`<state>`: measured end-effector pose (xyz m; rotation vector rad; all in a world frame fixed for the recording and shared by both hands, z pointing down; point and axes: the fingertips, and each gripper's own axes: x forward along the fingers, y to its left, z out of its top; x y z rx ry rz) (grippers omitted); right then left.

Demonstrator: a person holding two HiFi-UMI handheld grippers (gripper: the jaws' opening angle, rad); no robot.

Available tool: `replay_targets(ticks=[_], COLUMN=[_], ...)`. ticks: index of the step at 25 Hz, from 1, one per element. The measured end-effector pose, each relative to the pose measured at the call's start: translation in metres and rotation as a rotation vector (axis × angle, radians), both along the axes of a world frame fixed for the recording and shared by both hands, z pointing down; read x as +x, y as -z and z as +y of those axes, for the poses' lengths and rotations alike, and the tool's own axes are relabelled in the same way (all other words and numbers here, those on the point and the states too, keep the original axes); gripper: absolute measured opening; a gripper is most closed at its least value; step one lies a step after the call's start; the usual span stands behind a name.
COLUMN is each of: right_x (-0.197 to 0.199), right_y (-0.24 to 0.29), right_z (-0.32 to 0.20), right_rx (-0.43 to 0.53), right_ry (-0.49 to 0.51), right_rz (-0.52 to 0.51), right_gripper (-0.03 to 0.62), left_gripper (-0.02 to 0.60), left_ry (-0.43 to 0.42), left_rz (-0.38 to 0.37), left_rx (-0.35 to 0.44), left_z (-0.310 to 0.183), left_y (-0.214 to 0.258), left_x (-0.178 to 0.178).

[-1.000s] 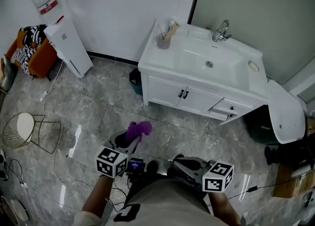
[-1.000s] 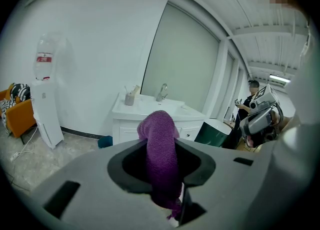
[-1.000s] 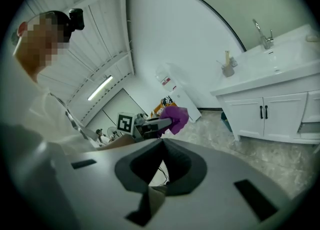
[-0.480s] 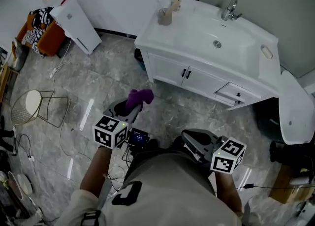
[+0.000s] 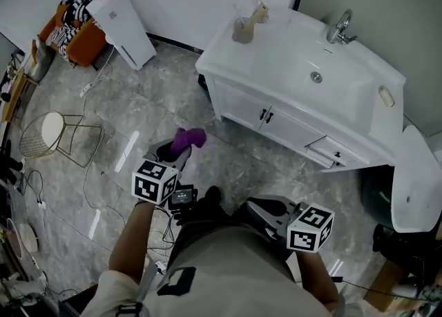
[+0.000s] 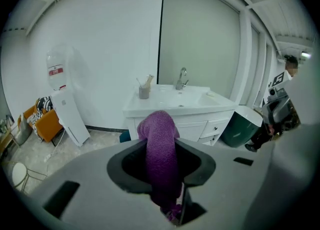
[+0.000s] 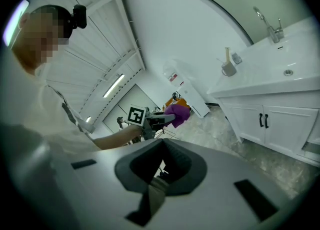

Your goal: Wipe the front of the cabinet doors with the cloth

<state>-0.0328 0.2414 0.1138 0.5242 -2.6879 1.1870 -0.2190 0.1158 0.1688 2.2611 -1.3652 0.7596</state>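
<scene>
Swung a little since a second ago, the head view now sets the vanity further right. The left gripper [image 5: 181,154] stays clamped on the purple cloth [image 5: 186,137], which bulges past its tips. The right gripper [image 5: 260,205] has its jaws together on nothing. The cabinet doors [image 5: 242,103] lie well apart from the cloth, ahead and to the right across the tiled floor [image 5: 138,115]. The approach probably calls for stepping close, lowering the cloth to door height and pressing its fold flat on a panel, clear of the dark handles [image 5: 266,115].
</scene>
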Motion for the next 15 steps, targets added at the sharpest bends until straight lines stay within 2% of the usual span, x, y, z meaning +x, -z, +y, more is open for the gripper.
replay_targets(ticks=[7, 10, 15], right_x=[-0.038, -0.067, -0.111], right_y=[-0.019, -0.029, -0.044], right_z=[-0.031, -0.053, -0.084], right_rx=[-0.069, -0.113, -0.192], right_ry=[0.007, -0.001, -0.028], right_rz=[0.073, 0.105, 0.13], right_gripper=[0.009, 0.009, 0.009], left_gripper=[0.127, 0.127, 0.127], left_ry=[-0.028, -0.054, -0.117], left_rz=[-0.012, 0.005, 0.052], left_rx=[0.012, -0.022, -0.104], left_z=[-0.07, -0.101, -0.148], left_y=[-0.02, -0.049, -0.104], left_x=[-0.035, -0.048, -0.048])
